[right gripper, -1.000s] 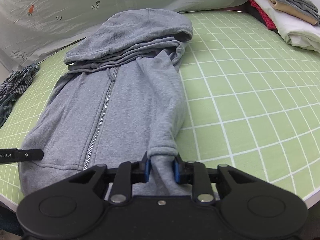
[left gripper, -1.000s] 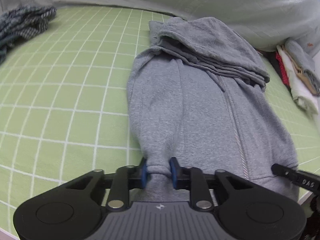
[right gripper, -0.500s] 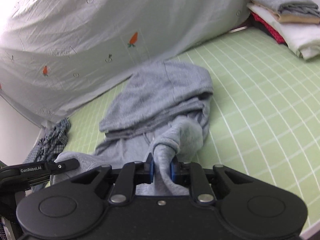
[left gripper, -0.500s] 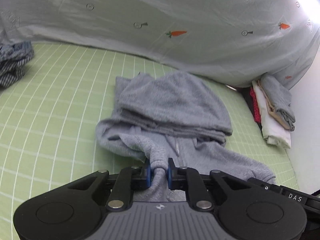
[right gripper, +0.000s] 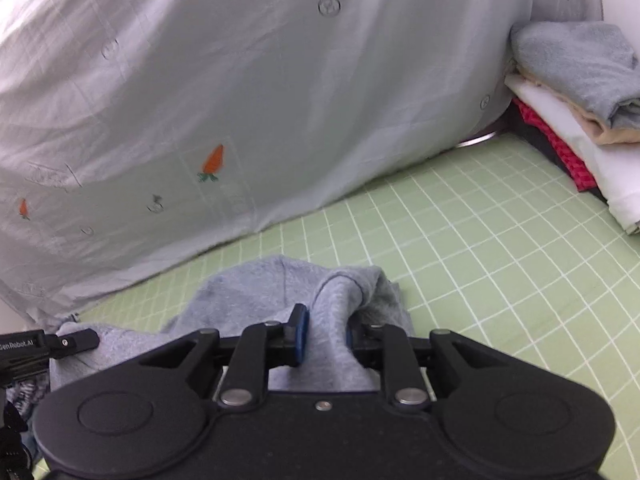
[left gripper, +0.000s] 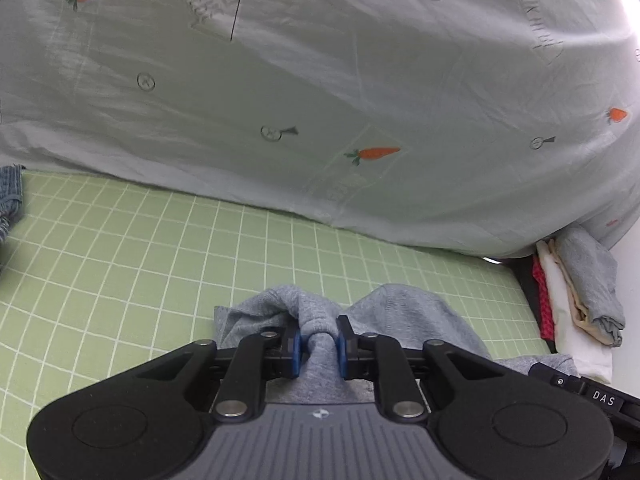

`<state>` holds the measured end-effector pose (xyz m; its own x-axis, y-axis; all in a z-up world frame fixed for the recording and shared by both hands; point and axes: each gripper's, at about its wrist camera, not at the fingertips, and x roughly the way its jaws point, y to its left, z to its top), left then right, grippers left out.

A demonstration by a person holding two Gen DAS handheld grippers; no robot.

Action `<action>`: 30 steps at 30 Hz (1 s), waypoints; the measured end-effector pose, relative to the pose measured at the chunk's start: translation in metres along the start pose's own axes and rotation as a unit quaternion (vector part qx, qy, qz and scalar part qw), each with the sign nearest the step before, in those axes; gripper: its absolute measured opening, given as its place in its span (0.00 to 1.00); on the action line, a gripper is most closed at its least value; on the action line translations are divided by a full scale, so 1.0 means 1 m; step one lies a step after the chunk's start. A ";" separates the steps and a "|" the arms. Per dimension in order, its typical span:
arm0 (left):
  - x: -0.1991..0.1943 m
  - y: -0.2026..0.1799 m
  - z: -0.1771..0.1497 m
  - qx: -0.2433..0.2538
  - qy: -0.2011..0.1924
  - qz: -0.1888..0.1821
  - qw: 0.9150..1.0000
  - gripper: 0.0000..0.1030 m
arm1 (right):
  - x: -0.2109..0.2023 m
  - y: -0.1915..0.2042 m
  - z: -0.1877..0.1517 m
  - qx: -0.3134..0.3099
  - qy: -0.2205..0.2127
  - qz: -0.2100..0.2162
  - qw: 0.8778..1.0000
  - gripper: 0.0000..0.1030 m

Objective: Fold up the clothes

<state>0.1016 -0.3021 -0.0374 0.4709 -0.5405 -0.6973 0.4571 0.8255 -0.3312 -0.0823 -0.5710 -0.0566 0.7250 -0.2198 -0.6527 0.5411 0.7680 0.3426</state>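
A grey zip hoodie [left gripper: 408, 312] lies on the green grid-patterned bed cover [left gripper: 120, 260], doubled over itself. In the left wrist view my left gripper [left gripper: 318, 344] has a bunched fold of the hoodie's hem between its blue pads. Its jaws are opening, though the pads still press the cloth. In the right wrist view my right gripper [right gripper: 324, 334] pinches another fold of the hoodie [right gripper: 248, 292] in the same way, and its jaws are opening too. Most of the garment is hidden beneath the two grippers.
A pale sheet with carrot prints [left gripper: 320, 80] hangs along the far side of the cover. A stack of folded clothes [left gripper: 576, 308] stands at the right edge, seen closer as the folded stack [right gripper: 580, 100]. A blue checked garment [left gripper: 10, 192] lies at the far left.
Both grippers have lifted the hoodie's lower end and carried it forward over the body toward the hood. The flat hoodie has dropped from sight, and the hanging sheet fills both views.
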 end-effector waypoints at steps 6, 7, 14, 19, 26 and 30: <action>0.024 0.020 -0.006 -0.027 0.039 0.023 0.999 0.44 | 0.036 -0.013 -0.009 0.023 0.058 -0.012 0.998 0.44; 0.021 0.023 -0.008 -0.030 0.038 0.023 0.999 0.50 | 0.031 -0.014 -0.011 0.025 0.058 -0.011 0.998 0.51; -0.012 0.022 -0.033 -0.061 0.049 -0.019 0.997 0.49 | -0.008 -0.017 -0.023 0.051 0.058 -0.003 0.997 0.66; -0.007 0.023 -0.041 -0.097 0.059 -0.038 0.993 0.12 | -0.005 -0.015 -0.025 0.043 0.077 0.014 0.996 0.13; 0.003 0.016 -0.017 -0.100 0.041 -0.054 0.993 0.04 | 0.000 -0.013 -0.003 0.047 0.061 0.036 0.996 0.09; 0.019 0.012 0.023 -0.092 0.007 -0.061 0.994 0.03 | 0.018 -0.015 0.029 0.053 0.041 0.049 0.997 0.08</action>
<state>0.1339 -0.3057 -0.0397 0.4083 -0.6376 -0.6533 0.3646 0.7700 -0.5236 -0.0647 -0.6036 -0.0540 0.7422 -0.0942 -0.6635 0.5148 0.7141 0.4744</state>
